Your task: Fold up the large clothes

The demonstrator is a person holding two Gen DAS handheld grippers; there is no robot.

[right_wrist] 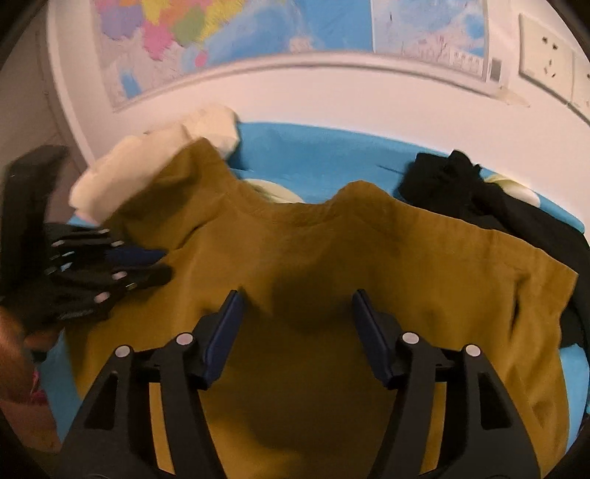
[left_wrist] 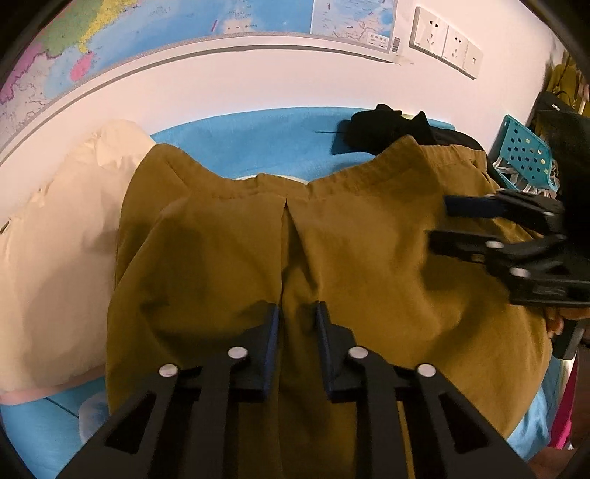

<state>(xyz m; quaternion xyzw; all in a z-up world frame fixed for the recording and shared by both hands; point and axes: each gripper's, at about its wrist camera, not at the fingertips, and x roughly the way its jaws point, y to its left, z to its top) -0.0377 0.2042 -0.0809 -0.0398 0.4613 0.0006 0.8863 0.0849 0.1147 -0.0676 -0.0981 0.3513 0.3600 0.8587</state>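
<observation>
A mustard-brown garment lies spread on the blue surface, its waistband at the far side. My left gripper sits low on the garment's middle, jaws nearly together, and a raised ridge of the cloth runs up from between its pads. In the right wrist view that left gripper rests at the garment's left edge. My right gripper hangs over the garment's middle with its jaws wide apart and nothing between them. In the left wrist view the right gripper reaches in from the right.
A cream garment is heaped to the left and a black one at the back right. A teal perforated basket stands off the right edge. The white wall behind carries a map and sockets.
</observation>
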